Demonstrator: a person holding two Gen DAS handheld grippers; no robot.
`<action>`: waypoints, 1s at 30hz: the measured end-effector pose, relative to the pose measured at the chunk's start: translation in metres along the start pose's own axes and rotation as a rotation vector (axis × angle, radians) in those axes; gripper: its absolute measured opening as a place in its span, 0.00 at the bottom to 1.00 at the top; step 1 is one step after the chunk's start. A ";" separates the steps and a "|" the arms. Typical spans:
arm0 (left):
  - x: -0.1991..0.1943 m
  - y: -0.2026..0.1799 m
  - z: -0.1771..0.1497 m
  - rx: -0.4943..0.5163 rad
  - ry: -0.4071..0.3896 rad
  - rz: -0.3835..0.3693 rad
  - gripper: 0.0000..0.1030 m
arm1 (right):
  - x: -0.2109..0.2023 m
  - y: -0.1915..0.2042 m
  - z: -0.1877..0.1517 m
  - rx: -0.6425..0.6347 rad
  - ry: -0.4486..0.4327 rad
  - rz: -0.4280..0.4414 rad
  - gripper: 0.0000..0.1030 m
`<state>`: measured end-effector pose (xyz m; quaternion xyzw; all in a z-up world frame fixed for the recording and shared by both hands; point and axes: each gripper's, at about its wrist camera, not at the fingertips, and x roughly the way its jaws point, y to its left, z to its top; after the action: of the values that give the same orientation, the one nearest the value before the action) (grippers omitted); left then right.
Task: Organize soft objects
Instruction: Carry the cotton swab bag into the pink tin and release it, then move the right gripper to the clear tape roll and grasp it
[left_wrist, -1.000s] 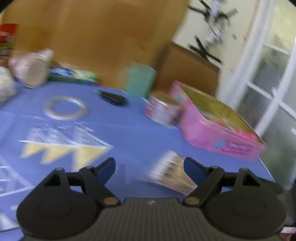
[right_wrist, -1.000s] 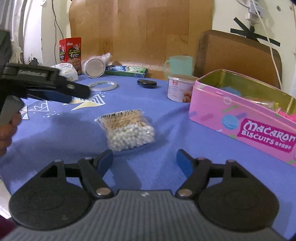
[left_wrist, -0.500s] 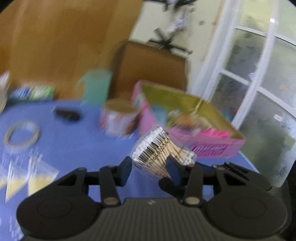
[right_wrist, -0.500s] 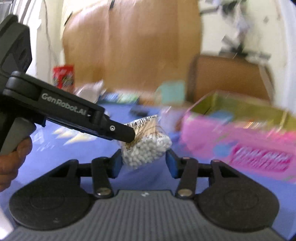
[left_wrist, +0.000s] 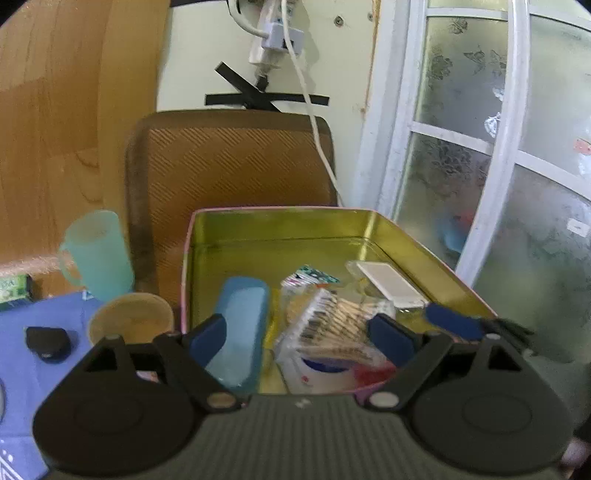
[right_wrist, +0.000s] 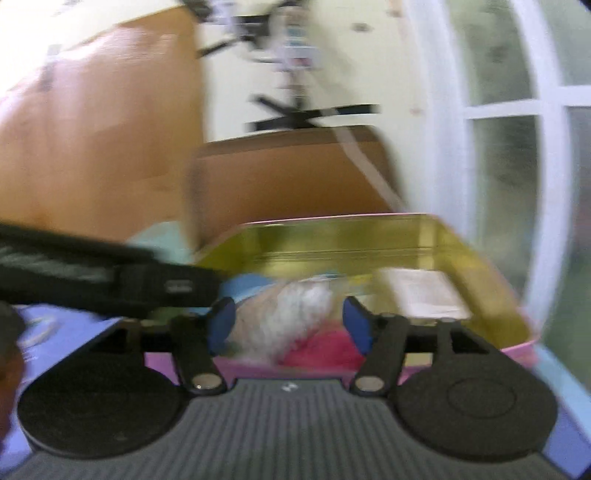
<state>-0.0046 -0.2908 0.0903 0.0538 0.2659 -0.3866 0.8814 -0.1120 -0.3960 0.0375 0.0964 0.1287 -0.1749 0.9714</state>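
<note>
Left wrist view: left gripper (left_wrist: 297, 336) sits over the open pink biscuit tin with the gold-coloured inside (left_wrist: 280, 229), jaws spread wide, pads clear of everything. Clear plastic bag of cotton swabs (left_wrist: 332, 328) lies between the jaws but below them, inside the tin, on top of the other contents, just beside a light blue oblong case (left_wrist: 240, 328) and in front of a clear-wrapped white card (left_wrist: 388, 284).

Change: a second ago the bag lay on the blue tablecloth (left_wrist: 22, 354) with both grippers open over it. Half a second ago both were pinching it and carrying it toward the tin. Now both sets of jaws have just been opening, and the bag is dropped in.

Right wrist view is badly motion-blurred. Right gripper (right_wrist: 288, 328) has its jaws parted at a medium gap; the white swab heads of the bag (right_wrist: 295, 314) show between the pads without apparent contact, so I read that side as released too. Left gripper's black arm (right_wrist: 110, 280) crosses in from the left edge.

Judgement: this item is done, bag is stowed. It looks loosely perched on the pile rather than flat, so it may settle or slide. Next step is probably backing both grippers out of the tin and going for the next soft item on the table; none is in view right now. Teal plastic cup (left_wrist: 98, 251) and round paper-lidded tub (left_wrist: 131, 321) sit outside the tin on its left.
</note>
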 end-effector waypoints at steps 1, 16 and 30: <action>-0.005 0.004 -0.002 -0.013 -0.014 -0.004 0.87 | -0.002 -0.008 0.001 0.022 -0.011 0.004 0.66; -0.072 0.074 -0.034 -0.072 -0.011 0.346 0.90 | 0.046 0.056 0.010 -0.342 0.224 0.133 0.44; -0.111 0.131 -0.063 -0.182 0.014 0.440 0.94 | 0.043 0.042 0.046 -0.363 0.168 -0.127 0.59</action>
<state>-0.0007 -0.1079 0.0786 0.0332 0.2876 -0.1594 0.9438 -0.0475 -0.3817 0.0744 -0.0742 0.2447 -0.2009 0.9457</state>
